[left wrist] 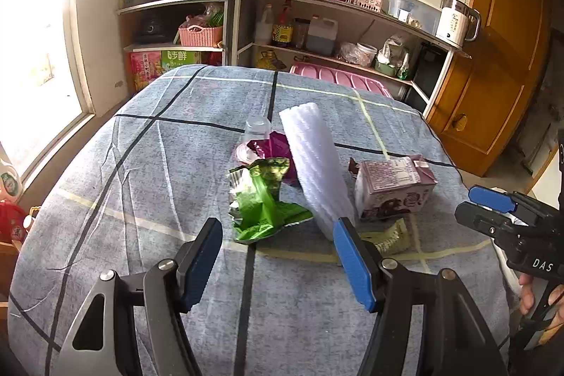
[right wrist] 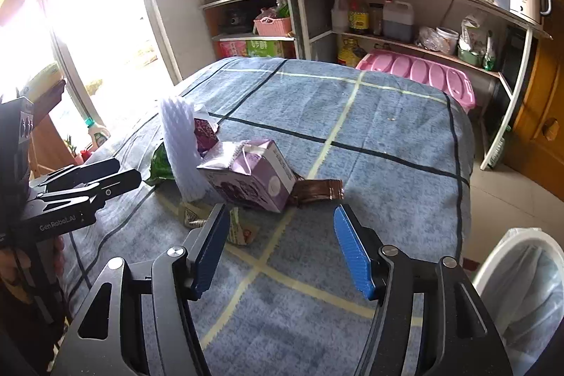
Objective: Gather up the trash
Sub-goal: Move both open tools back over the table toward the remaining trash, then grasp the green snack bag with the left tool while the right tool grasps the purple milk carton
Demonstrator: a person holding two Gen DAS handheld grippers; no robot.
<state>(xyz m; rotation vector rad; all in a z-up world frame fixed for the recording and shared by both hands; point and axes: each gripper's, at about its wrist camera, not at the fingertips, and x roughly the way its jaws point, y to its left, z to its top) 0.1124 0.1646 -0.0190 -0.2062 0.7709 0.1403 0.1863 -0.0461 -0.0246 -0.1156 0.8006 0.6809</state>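
A heap of trash lies mid-table: a crumpled green wrapper (left wrist: 262, 203), a white foam sleeve (left wrist: 313, 164) standing tilted, a purple carton (left wrist: 391, 187) on its side, a clear plastic cup (left wrist: 255, 129) and a dark purple wrapper (left wrist: 273, 145) behind. In the right wrist view I see the foam sleeve (right wrist: 178, 143), the carton (right wrist: 252, 178), a brown wrapper (right wrist: 319, 191) and a pale wrapper (right wrist: 236, 228). My left gripper (left wrist: 278, 228) is open just short of the green wrapper, nothing between its fingers. My right gripper (right wrist: 278, 217) is open before the carton, holding nothing.
The table wears a blue-grey checked cloth (left wrist: 158, 164). A white bin with a plastic liner (right wrist: 521, 281) stands at the table's right side. Shelves with bottles, pots and a kettle (left wrist: 456, 20) line the back wall. A pink lidded box (right wrist: 419, 73) sits beyond the table. A window is on the left.
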